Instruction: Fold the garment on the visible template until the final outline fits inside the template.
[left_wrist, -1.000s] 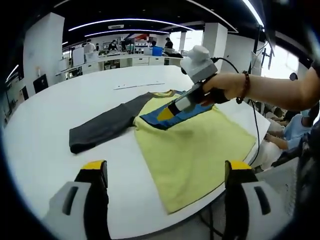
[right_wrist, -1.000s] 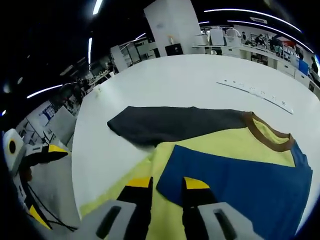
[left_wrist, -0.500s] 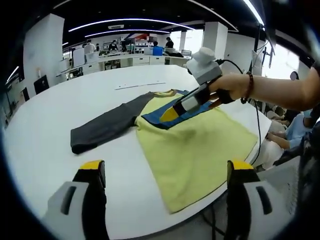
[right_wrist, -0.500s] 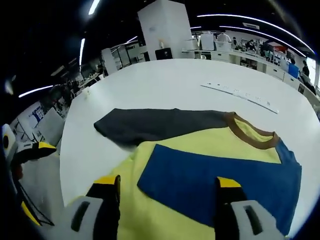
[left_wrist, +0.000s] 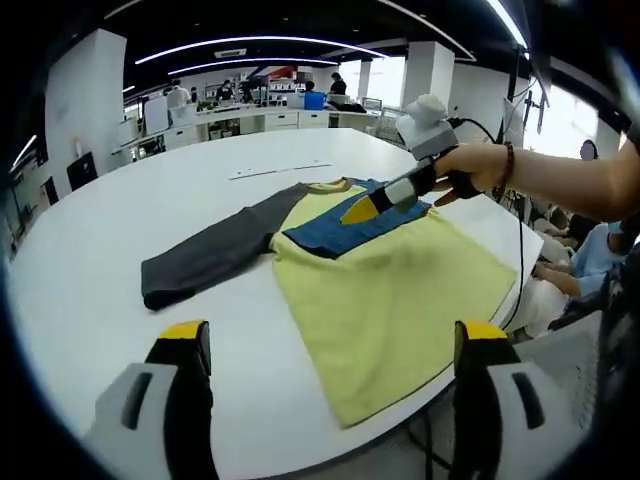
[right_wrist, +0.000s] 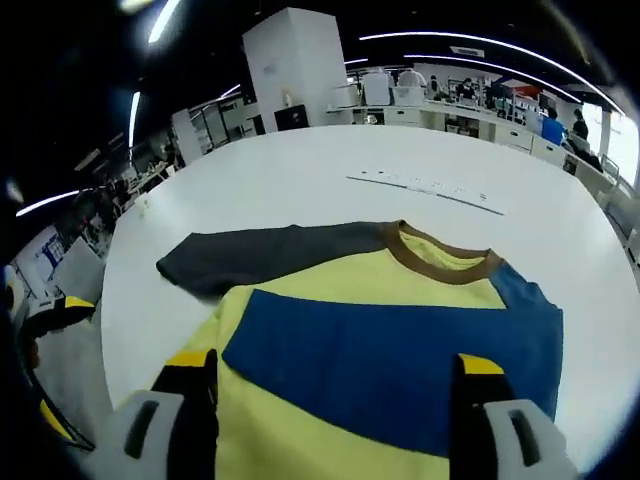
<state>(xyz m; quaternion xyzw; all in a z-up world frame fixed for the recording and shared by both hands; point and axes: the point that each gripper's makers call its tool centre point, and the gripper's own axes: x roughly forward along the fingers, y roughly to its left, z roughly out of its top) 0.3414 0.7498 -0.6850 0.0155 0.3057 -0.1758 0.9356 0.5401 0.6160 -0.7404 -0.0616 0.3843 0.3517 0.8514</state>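
A yellow shirt (left_wrist: 390, 290) lies flat on the white round table (left_wrist: 100, 210). Its grey sleeve (left_wrist: 210, 255) stretches out to the left. Its blue sleeve (left_wrist: 345, 228) is folded across the chest below the brown collar (left_wrist: 328, 187). My left gripper (left_wrist: 332, 335) is open, low over the near table edge and short of the shirt. A hand holds my right gripper (left_wrist: 362, 211) just above the blue sleeve. In the right gripper view, my right gripper (right_wrist: 335, 365) stands open over the blue sleeve (right_wrist: 400, 345), with the grey sleeve (right_wrist: 260, 260) and collar (right_wrist: 440, 265) beyond.
A thin strip of markings (left_wrist: 275, 172) lies on the table beyond the collar, also seen as a strip (right_wrist: 420, 185) in the right gripper view. The shirt's hem reaches the table's edge (left_wrist: 400, 415). Seated people (left_wrist: 590, 250) are at the right. Desks and pillars fill the background.
My right gripper was shut on the blue sleeve's edge a second ago; it has opened, let the sleeve lie across the chest, and drawn back and up. The left gripper has barely moved.
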